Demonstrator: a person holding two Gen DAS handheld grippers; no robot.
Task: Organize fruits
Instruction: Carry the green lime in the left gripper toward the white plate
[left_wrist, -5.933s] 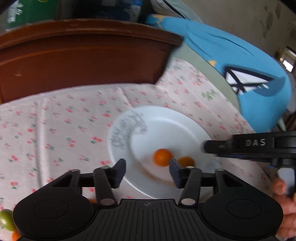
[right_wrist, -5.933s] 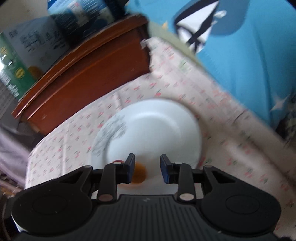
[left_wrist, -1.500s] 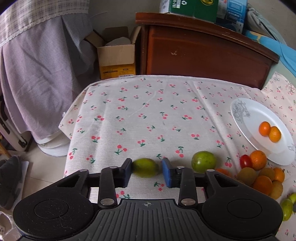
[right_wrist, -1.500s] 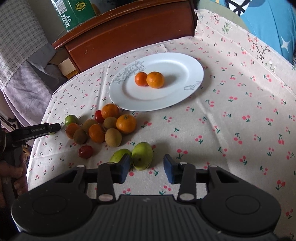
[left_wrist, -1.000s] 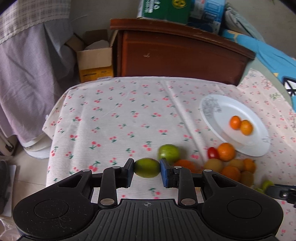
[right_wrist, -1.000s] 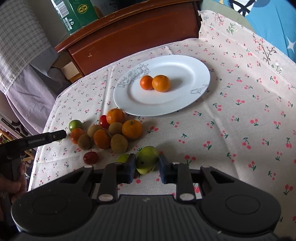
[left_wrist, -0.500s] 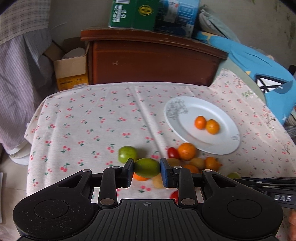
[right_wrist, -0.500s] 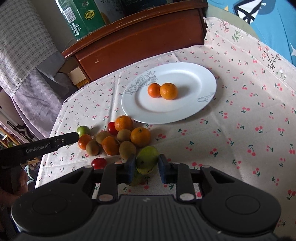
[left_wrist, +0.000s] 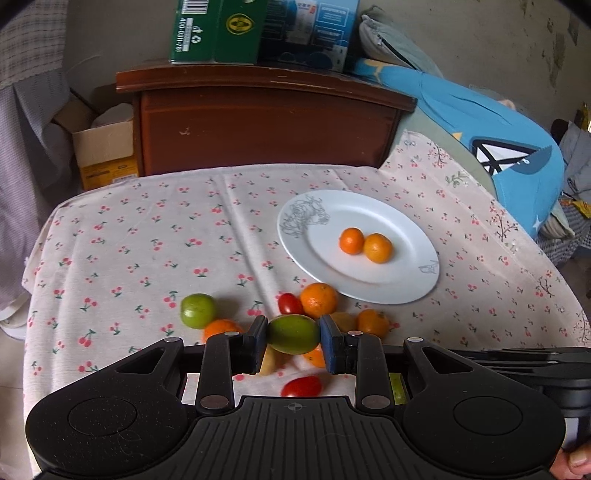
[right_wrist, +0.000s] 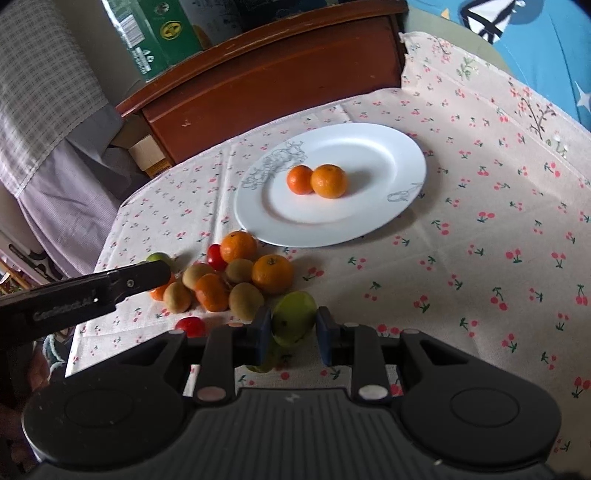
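Observation:
My left gripper (left_wrist: 293, 341) is shut on a green fruit (left_wrist: 293, 333) and holds it above the pile of fruit (left_wrist: 317, 310) on the cherry-print cloth. My right gripper (right_wrist: 293, 332) is shut on another green fruit (right_wrist: 294, 321), just right of the same pile (right_wrist: 236, 280). A white plate (left_wrist: 391, 280) (right_wrist: 369, 218) beyond the pile holds two oranges (left_wrist: 365, 244) (right_wrist: 317, 180). The left gripper's side (right_wrist: 85, 291) shows in the right wrist view, the right gripper's side (left_wrist: 517, 360) in the left wrist view.
A loose green fruit (left_wrist: 197, 310) lies left of the pile, a red tomato (left_wrist: 301, 386) near the front. A brown wooden cabinet (left_wrist: 258, 125) with boxes on top stands behind the table. A blue cloth (left_wrist: 498, 147) lies at the right.
Both grippers closed on green fruits and lifted them off the cloth. The left gripper has swung right, toward the pile and the plate; the right has risen slightly.

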